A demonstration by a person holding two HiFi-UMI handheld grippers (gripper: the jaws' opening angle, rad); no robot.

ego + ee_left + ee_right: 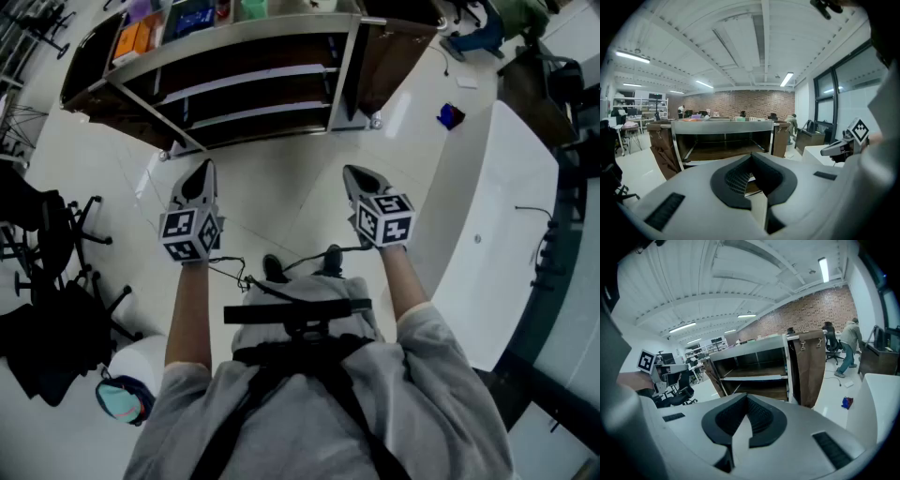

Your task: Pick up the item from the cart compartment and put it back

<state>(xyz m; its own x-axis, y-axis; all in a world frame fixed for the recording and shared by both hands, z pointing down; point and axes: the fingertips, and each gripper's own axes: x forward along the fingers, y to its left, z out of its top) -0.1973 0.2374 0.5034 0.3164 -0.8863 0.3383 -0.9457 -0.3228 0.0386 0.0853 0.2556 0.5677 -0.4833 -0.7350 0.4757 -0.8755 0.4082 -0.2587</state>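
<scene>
a: head view: left gripper (pixel 199 178) and right gripper (pixel 361 178) hover side by side, well short of the cart (pixel 234 42). coloured items (pixel 141 37) sit in its top compartment.
b: left gripper view?
a: jaws pressed together, nothing between them.
b: right gripper view?
a: same, closed and empty. i'd step closer, pick one item, and open wide before reaching in.
</scene>
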